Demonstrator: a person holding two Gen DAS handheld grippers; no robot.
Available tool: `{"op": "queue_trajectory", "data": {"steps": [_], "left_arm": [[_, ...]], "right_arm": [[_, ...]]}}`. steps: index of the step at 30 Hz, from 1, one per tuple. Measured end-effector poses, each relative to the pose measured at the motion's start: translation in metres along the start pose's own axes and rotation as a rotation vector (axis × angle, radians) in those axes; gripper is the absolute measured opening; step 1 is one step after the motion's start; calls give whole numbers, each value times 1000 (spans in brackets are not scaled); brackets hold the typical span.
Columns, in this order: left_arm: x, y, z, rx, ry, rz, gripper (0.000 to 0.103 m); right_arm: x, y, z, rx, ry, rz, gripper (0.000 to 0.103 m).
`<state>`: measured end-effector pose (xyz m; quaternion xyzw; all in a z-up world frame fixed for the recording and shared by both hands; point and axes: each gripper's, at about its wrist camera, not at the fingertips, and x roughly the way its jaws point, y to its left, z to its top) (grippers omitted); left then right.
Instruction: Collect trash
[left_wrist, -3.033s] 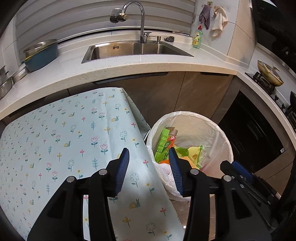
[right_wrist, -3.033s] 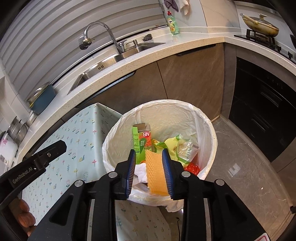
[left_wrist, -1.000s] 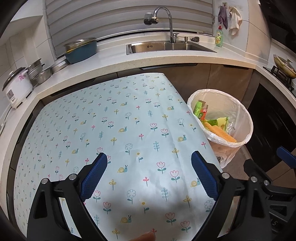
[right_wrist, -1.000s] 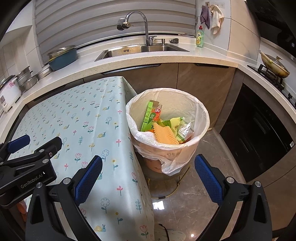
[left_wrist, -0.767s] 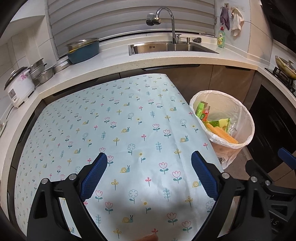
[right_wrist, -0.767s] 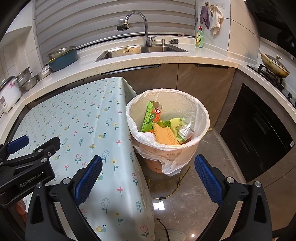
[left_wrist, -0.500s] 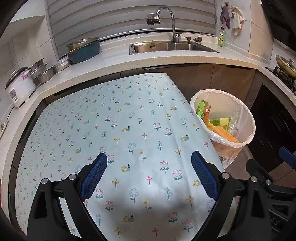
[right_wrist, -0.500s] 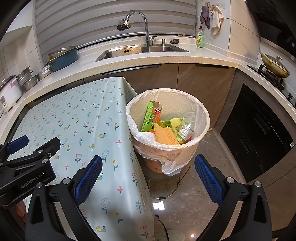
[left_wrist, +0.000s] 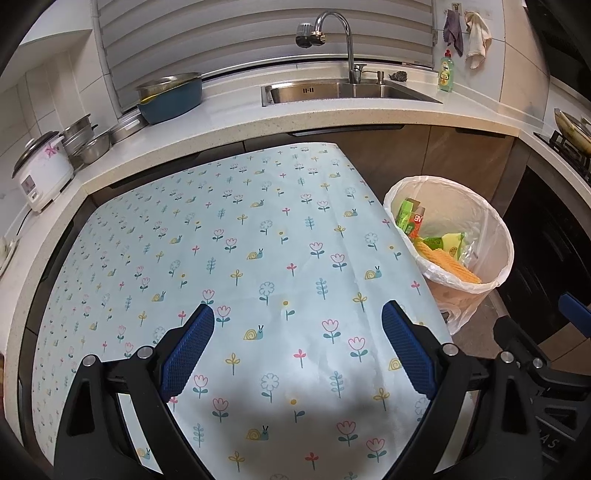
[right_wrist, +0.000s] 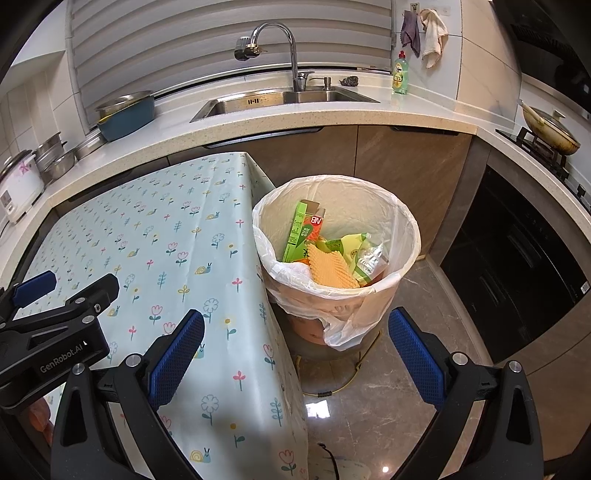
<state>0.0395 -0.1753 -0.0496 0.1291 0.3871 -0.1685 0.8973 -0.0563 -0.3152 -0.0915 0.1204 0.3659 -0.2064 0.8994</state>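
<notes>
A trash bin (right_wrist: 408, 236) lined with a white bag stands on the floor right of the table. Inside lie an orange ribbed sponge (right_wrist: 328, 271), a green carton (right_wrist: 295, 230) and yellow-green wrappers (right_wrist: 354, 247). In the left wrist view the bin (left_wrist: 502, 251) sits at the right. My left gripper (left_wrist: 297, 332) hovers open over the flowered tablecloth (left_wrist: 236, 236), nothing between its blue pads. My right gripper (right_wrist: 295, 345) hangs open above the table's right edge and the floor, short of the bin. The left gripper's body (right_wrist: 55, 321) shows at the left of the right wrist view.
A counter runs along the back with a steel sink (left_wrist: 343, 92) and faucet (left_wrist: 332, 29), a blue pot (left_wrist: 170, 99), a rice cooker (left_wrist: 40, 170) and a green soap bottle (right_wrist: 400, 74). A pan (right_wrist: 550, 129) sits on the stove at right. Dark oven fronts (right_wrist: 517, 258) flank the tiled floor.
Three seconds ago my right gripper was shut on the orange sponge over the bin; the sponge now lies inside. Both grippers have opened wide and drawn back. Over the last second, almost nothing moves.
</notes>
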Motion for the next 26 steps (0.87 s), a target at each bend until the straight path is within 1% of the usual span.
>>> {"op": "queue_trajectory", "data": {"steps": [10, 26], "left_arm": [[-3, -1, 1, -4, -13, -7, 88], [-7, 0, 2, -1, -46, 2, 88]], "right_arm": [[1, -1, 1, 1, -4, 2, 96], [3, 4, 3, -2, -17, 8, 96]]}}
